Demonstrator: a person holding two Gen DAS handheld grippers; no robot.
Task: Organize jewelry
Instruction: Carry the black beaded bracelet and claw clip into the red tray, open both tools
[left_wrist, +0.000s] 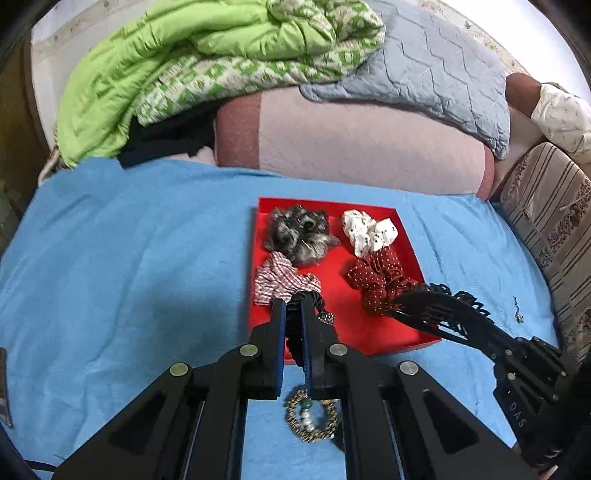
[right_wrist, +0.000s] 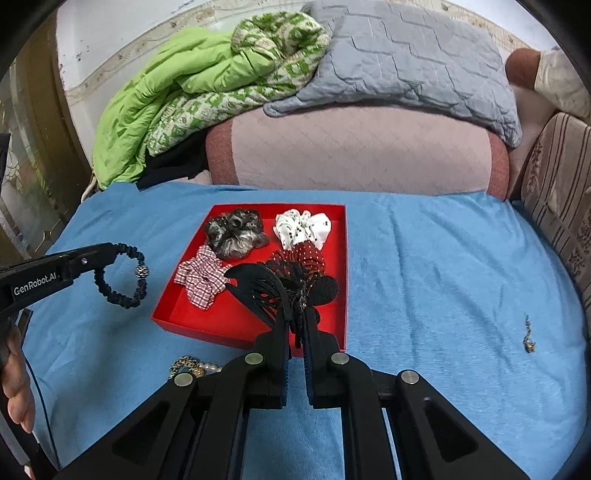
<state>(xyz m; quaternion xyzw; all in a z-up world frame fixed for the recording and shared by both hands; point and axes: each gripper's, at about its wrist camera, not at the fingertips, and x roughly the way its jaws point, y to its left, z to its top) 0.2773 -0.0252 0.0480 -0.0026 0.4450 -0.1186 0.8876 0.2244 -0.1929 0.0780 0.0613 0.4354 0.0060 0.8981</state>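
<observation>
While both loads hang over the blue sheet (right_wrist: 424, 258), the left gripper (left_wrist: 293, 306) is clamped on a black hair band (right_wrist: 122, 277) by its edge, so the loop dangles free just off the red tray's (right_wrist: 343, 266) left side. The right gripper (right_wrist: 295, 314) pinches a black claw clip (right_wrist: 258, 284) over the tray's near right corner, likely for a drop among the scrunchies (right_wrist: 236, 232). A bracelet (left_wrist: 312, 417) lies on the sheet's near edge, an earring (right_wrist: 528, 332) well apart towards the right edge, both apparently waiting.

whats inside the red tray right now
Four scrunchies lie in the red tray: grey furry, white dotted, red checked, dark red polka-dot. The held black hair clip covers part of the tray's floor.
</observation>
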